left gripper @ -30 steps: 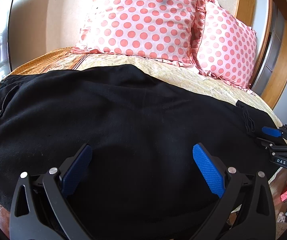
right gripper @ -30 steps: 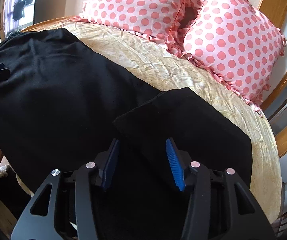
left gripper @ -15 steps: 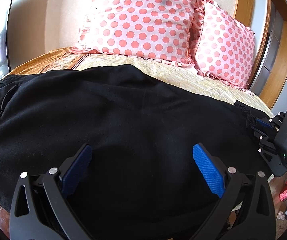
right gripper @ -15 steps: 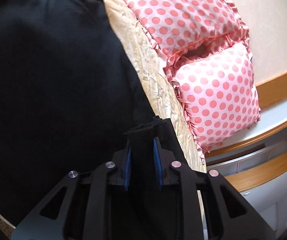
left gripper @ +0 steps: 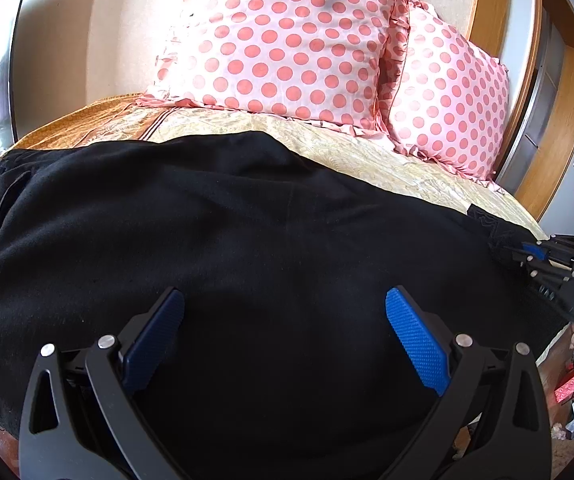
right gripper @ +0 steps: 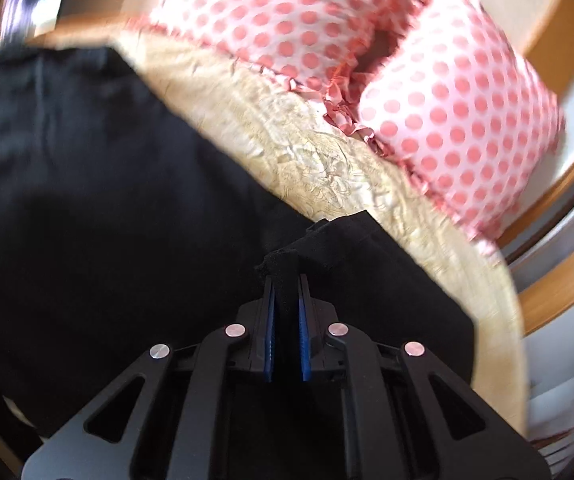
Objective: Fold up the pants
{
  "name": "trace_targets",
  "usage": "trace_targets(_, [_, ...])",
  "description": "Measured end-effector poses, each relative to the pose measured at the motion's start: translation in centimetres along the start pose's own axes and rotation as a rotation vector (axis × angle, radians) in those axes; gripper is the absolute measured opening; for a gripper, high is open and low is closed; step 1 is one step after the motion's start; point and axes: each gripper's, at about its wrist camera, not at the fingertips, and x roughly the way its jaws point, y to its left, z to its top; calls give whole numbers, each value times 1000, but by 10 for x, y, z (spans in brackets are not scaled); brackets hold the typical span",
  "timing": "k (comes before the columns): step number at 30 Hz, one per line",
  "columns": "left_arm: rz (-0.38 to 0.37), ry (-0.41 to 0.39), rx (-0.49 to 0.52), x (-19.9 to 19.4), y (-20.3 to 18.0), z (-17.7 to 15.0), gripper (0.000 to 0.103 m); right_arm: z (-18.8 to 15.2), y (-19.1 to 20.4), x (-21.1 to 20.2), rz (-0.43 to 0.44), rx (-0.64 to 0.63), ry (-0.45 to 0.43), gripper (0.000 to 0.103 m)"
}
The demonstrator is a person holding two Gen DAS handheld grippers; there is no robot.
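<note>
Black pants [left gripper: 247,232] lie spread across the yellow bedspread [left gripper: 387,160], waistband and pocket at the far left. My left gripper [left gripper: 285,320] is open and empty, hovering just above the middle of the pants. My right gripper [right gripper: 286,284] is shut on the hem end of the pants [right gripper: 311,248], which bunches up between the blue pads. It also shows in the left wrist view [left gripper: 527,248] at the right edge of the bed, clamped on the leg end. The right wrist view is motion-blurred.
Two pink polka-dot pillows [left gripper: 287,40] [left gripper: 455,108] lean against the headboard behind the pants. A wooden frame [left gripper: 563,128] runs along the bed's right side. The bed edge is close below my left gripper. Clutter lies on the floor at lower right [left gripper: 571,404].
My right gripper closed on the leg hem and has lifted and swung it; its view tilted back toward the pillows. My left gripper stayed still and open.
</note>
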Motion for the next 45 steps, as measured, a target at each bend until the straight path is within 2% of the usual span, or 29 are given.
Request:
trace_targets(5, [-2,-4,2,1,0,0,101,10,-32,-23,218,233,-79,10])
trace_targets(8, [-2,-7,4,0,0,-1,101,16,-43,-34,308,324,-125,10])
trace_targets(11, [-5,-7,-6,0,0,-1,101,27,-48,-45,433,383,-186,10])
trace_targets(15, [-21,-7,-44,-6,5,-1,101,42,-10,-63,656,340,-238,10])
trace_targets(20, [-4,-18,-62,-17,9,-2,101,39,74,-49,776,185,-135,9])
trace_targets(23, [22,-39,-71,-29,14,-2,101,32,97,-41,805,169,-106,9])
trace_targets(25, [41,-52,-78,-35,19,-2,101,31,105,-41,799,151,-117,9])
trace_targets(28, [67,-67,-111,-43,31,0,101,30,118,-35,735,109,-117,10])
trace_targets(34, [124,-106,-245,-66,71,3,101,16,137,-23,642,46,-83,12])
trace_targets(36, [149,-123,-289,-75,87,3,101,11,141,-24,644,39,-92,20])
trace_targets(38, [170,-134,-336,-84,104,3,101,10,144,-28,668,26,-93,54])
trace_targets(39, [181,-139,-369,-89,114,1,101,10,147,-31,673,16,-97,61])
trace_targets(40, [188,-145,-399,-94,123,0,101,9,150,-34,675,2,-104,66])
trace_targets(43, [205,-161,-486,-107,150,-4,101,9,155,-45,708,-12,-139,66])
trace_targets(45, [197,-171,-528,-115,165,-6,101,8,159,-44,712,-35,-122,71])
